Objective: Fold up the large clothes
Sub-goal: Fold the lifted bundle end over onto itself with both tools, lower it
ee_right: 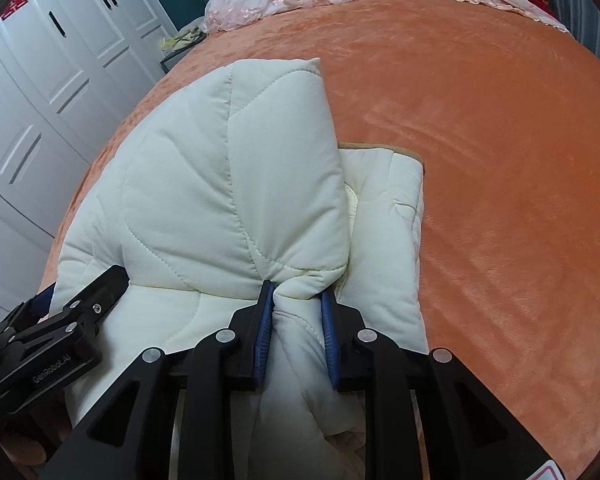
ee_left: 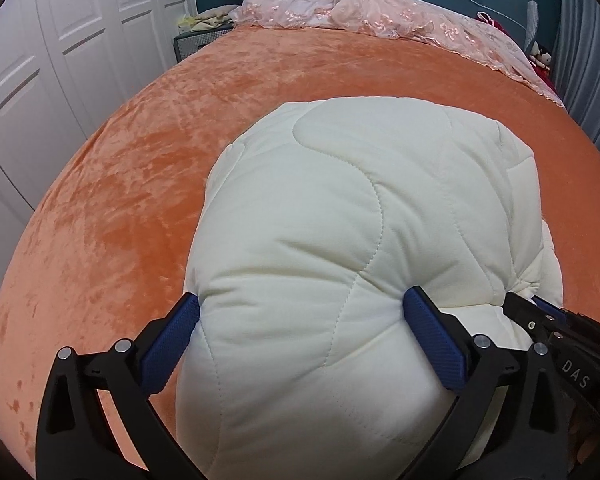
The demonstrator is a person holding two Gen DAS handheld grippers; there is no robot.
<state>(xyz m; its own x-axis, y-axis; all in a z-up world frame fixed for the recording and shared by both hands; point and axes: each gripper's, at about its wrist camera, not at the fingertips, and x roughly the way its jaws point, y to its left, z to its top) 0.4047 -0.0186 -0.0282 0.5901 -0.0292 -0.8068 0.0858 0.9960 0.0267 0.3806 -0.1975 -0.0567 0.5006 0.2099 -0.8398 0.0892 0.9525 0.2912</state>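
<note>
Two hand-held grippers have hold of one cream quilted garment (ee_left: pixel 340 216) on the bed (ee_left: pixel 120 184), which is covered in an orange velvet spread. The left hand-held gripper (ee_left: pixel 300 316) has its jaws spread wide around a fat, puffy fold of the padding, blue pads pressed into either side. The right hand-held gripper (ee_right: pixel 296 312) has its jaws drawn close together, pinching a narrower bunch of the same fabric.

The folding looks well advanced, as a judgement: the garment is already gathered into a compact, layered bundle, with a flatter folded part (ee_right: pixel 384 216) lying beneath and to the right of the raised fold. What seems left is to lay this top fold down, let go and smooth the stack.

The garment is thick and padded, off-white, with curved stitched quilting lines and a tan trim along one far edge. It sits near the front edge of the bed, well apart from the pink lace bedding (ee_left: pixel 360 12) heaped at the head end.
</note>
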